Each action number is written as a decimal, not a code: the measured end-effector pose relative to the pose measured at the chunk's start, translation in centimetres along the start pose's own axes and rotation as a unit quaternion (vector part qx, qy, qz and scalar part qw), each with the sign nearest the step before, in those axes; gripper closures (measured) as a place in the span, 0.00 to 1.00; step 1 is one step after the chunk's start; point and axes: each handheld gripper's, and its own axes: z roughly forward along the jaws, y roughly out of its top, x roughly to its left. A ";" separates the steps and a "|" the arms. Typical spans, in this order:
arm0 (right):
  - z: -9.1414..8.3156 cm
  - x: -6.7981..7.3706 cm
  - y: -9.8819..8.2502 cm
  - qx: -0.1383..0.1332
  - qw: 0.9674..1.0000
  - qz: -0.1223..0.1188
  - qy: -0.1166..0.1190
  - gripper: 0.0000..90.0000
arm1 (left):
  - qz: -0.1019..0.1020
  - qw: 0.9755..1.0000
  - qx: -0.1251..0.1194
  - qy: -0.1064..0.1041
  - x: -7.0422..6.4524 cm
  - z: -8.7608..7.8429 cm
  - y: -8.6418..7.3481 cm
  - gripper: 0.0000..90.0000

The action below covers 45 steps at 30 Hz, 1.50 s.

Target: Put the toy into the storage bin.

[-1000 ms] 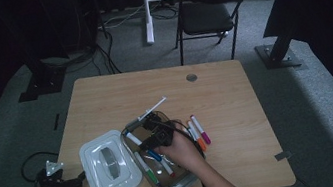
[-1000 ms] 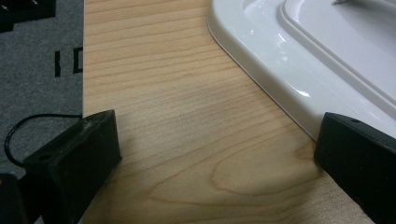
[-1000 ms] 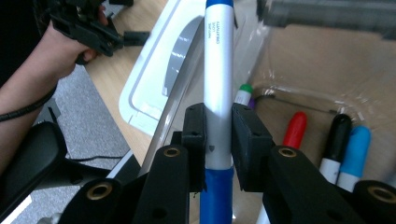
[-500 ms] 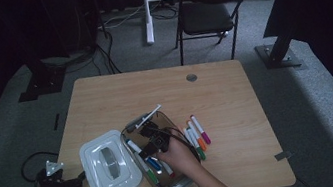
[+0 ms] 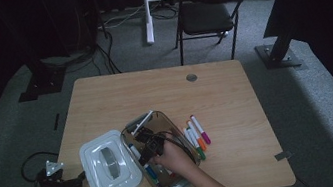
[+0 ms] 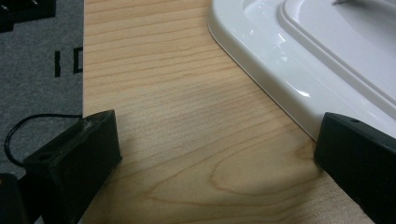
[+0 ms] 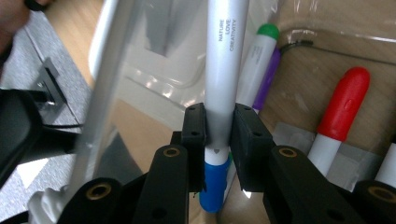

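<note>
White marker with a blue cap (image 7: 219, 116), clamped between the black pads of the right gripper (image 7: 218, 135) – barrel squeezed tight on both sides, blue cap end poking out below the pads toward the camera, white barrel running up and away with small printed lettering on it. Sitting over the inside of the clear plastic bin (image 5: 171, 123), near its left wall, gripper (image 5: 148, 144) dipped into the bin in the high view

Right next to it in the right gripper view: a white marker with a green cap (image 7: 261, 60) lying just beside the held barrel, a purple one partly hidden behind that, and a white marker with a red cap (image 7: 343, 107) a bit further right on the bin floor. More markers at the near end of the bin, too crowded to sort out

Outside the bin, on the light wooden table (image 5: 234, 88), a little row of markers (image 5: 196, 132) side by side just right of the bin – pink, orange and green caps among them

Left of the bin, touching or nearly so, the white rectangular plastic lid (image 5: 107, 166) with a grey handle, lying flat

Left gripper (image 5: 62, 183) parked at the table's left edge, jaws standing wide apart and holding nothing – bare wood between them, the right-hand pad (image 6: 359, 163) just at the rim of the white lid (image 6: 280, 74)
</note>
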 end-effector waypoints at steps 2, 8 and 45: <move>0.4 -0.2 0.1 0.013 1.000 -0.001 -0.007 0.85 | -0.001 1.000 -0.001 0.000 0.0 0.0 0.0 0.01; 1.6 -0.8 0.2 0.044 0.999 0.005 -0.019 0.84 | 0.001 1.000 0.000 0.000 0.0 0.0 0.0 0.01; -13.0 -4.9 -4.3 -0.129 0.988 0.016 -0.086 0.67 | 0.001 1.000 0.000 0.000 0.0 0.0 0.0 0.01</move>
